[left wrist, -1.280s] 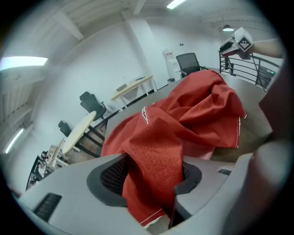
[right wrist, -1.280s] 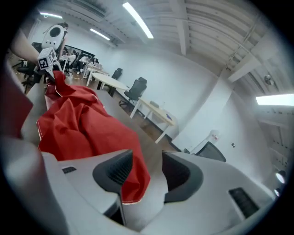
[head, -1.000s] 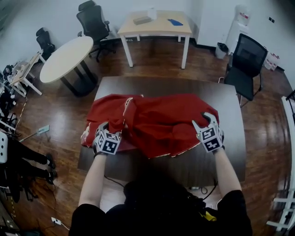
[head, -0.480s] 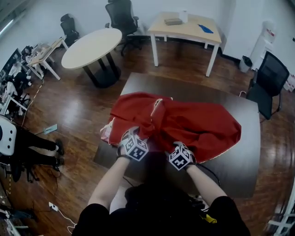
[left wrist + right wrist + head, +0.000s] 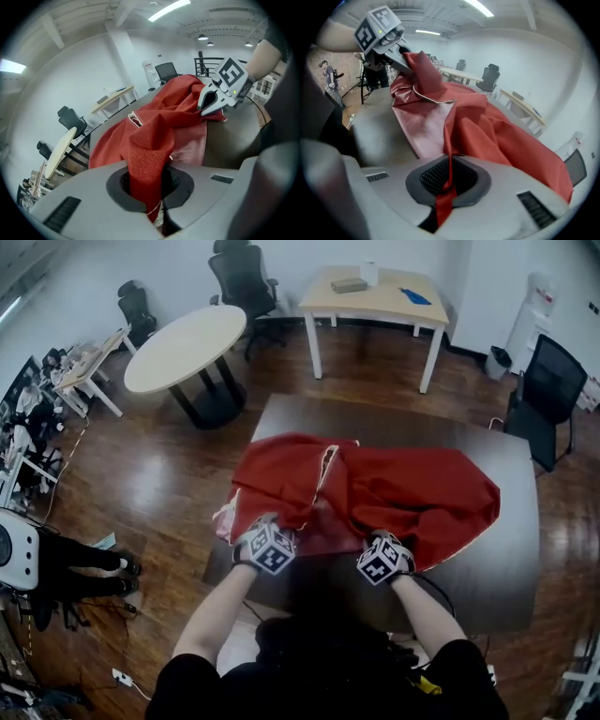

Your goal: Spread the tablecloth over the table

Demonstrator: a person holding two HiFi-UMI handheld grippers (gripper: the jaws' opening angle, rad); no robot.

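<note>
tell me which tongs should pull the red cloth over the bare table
Right, probably. The right tongs and left tongs have both just closed on the tablecloth, but the right sits nearer the bare right end of the table; the left is by its left edge.

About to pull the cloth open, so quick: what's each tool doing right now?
Left tool: jaws just closed, shut on a fold of the red tablecloth.
Right tool: jaws just closed, shut on the tablecloth's edge.
</note>
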